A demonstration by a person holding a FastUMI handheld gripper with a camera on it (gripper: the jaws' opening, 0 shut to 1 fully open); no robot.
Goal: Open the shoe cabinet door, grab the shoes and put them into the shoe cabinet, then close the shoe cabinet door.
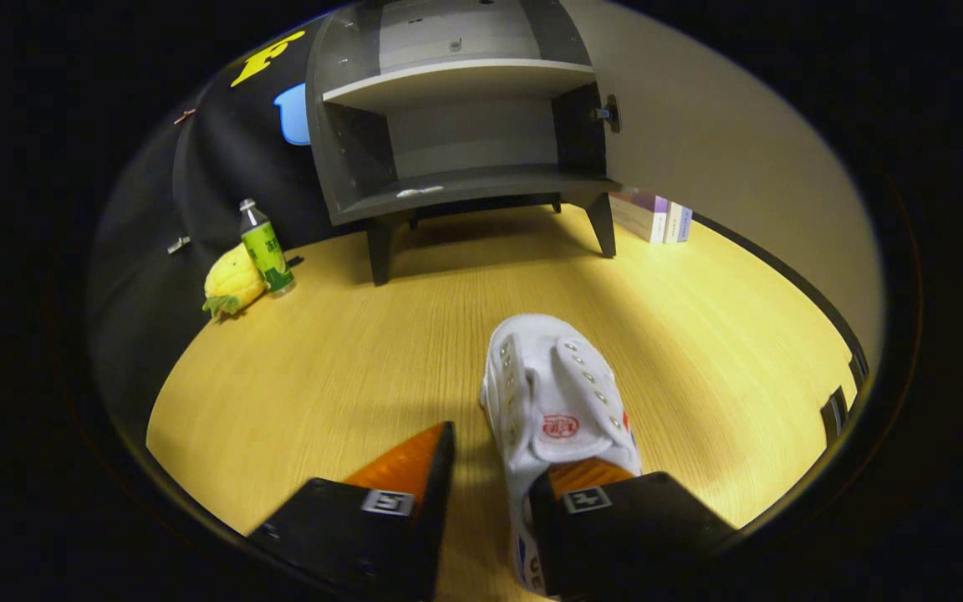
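Wood floor (348, 351) open beyond fingers (415, 460).

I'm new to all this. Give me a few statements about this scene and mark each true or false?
1. The cabinet stands open. True.
2. The shoe lies on a cabinet shelf. False: it lies on the wooden floor, short of the cabinet.
3. The gripper is spread, one finger over the shoe's opening, the other beside the shoe. True.
4. The bottle lies on its side. False: it stands upright next to the pineapple toy.
5. Boxes sit to one side of the cabinet. True.
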